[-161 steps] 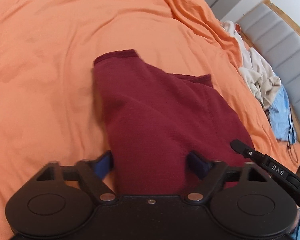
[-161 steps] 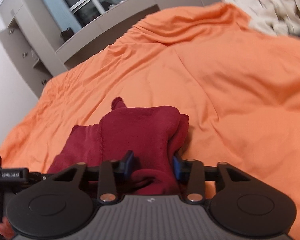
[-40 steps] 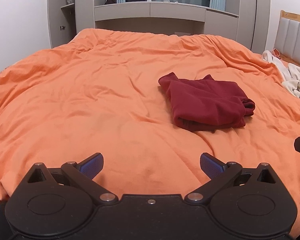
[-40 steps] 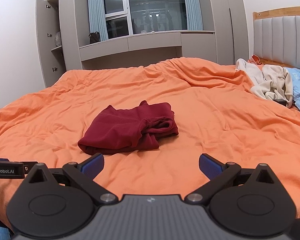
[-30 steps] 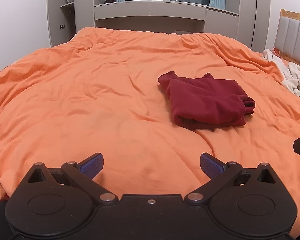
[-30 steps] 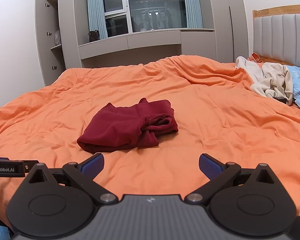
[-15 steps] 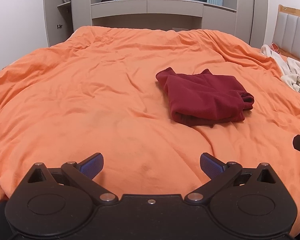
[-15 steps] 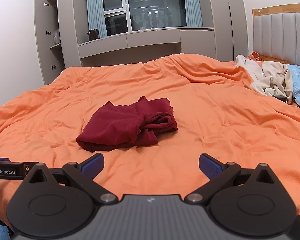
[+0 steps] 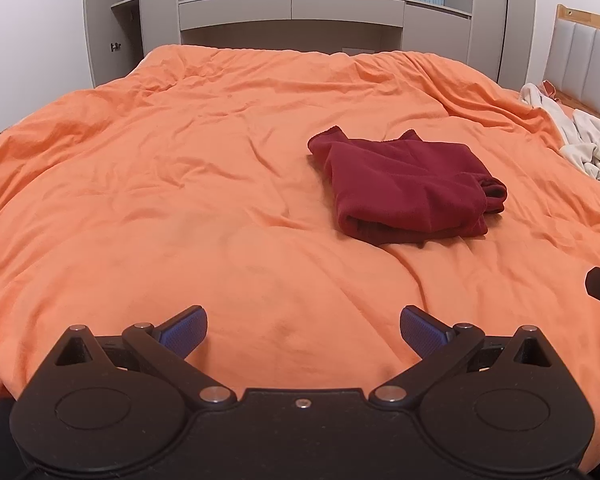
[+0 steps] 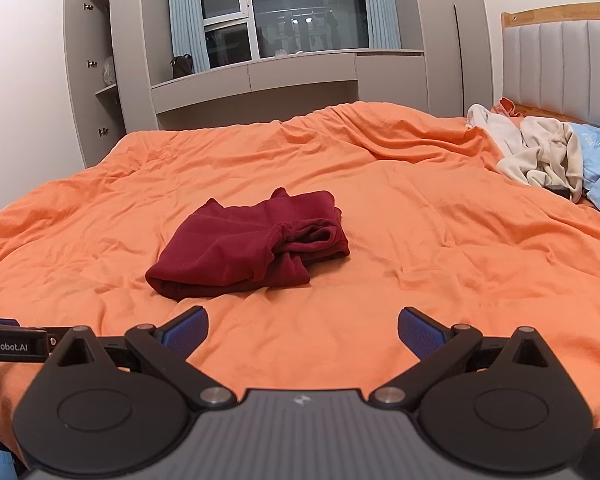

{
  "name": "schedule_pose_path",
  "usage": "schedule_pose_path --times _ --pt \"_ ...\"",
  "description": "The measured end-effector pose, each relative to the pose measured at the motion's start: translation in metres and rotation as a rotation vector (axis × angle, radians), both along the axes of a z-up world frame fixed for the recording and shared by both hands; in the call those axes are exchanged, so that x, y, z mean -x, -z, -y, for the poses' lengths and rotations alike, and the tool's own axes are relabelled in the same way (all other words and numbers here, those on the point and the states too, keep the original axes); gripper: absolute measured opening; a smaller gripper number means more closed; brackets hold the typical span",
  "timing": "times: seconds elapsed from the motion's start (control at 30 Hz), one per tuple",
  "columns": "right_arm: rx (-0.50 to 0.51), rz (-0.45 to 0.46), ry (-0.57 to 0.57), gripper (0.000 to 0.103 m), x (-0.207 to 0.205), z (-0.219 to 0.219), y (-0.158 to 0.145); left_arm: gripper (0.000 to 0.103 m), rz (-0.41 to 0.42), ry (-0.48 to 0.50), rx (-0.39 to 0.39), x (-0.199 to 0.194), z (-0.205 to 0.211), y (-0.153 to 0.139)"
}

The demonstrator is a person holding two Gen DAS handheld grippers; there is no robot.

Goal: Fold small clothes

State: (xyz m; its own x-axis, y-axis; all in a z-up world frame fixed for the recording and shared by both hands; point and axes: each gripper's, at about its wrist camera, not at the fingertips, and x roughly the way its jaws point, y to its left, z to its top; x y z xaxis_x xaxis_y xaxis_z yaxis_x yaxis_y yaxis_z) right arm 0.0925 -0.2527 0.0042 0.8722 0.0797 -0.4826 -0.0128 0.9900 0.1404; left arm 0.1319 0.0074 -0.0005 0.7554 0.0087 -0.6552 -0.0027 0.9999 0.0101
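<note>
Now both grippers released, pulled back from dark red fleece garment (image 9: 408,188). Left gripper (image 9: 303,330), right gripper (image 10: 302,330): jaws spread, empty. Garment lies folded mid orange duvet (image 9: 180,184), toward headboard-side edge. Judgement: fold complete; cream clothes pile (image 10: 540,152) next.

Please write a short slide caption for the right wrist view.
Open right gripper faces a folded dark red garment lying on the orange duvet.

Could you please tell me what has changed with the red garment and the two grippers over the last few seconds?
Both the left gripper and the right gripper let go of the red garment, opened, and drew back from it. The garment now lies folded on the orange bedspread. The pale clothes by the headboard stayed put.
</note>
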Motion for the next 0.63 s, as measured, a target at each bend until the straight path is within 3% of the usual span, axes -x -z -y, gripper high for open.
schedule_pose_path --times 0.63 --pt "-0.004 -0.027 -0.009 0.103 -0.0048 -0.0026 0.0074 0.102 -0.003 0.024 0.001 -0.001 0.0022 0.0021"
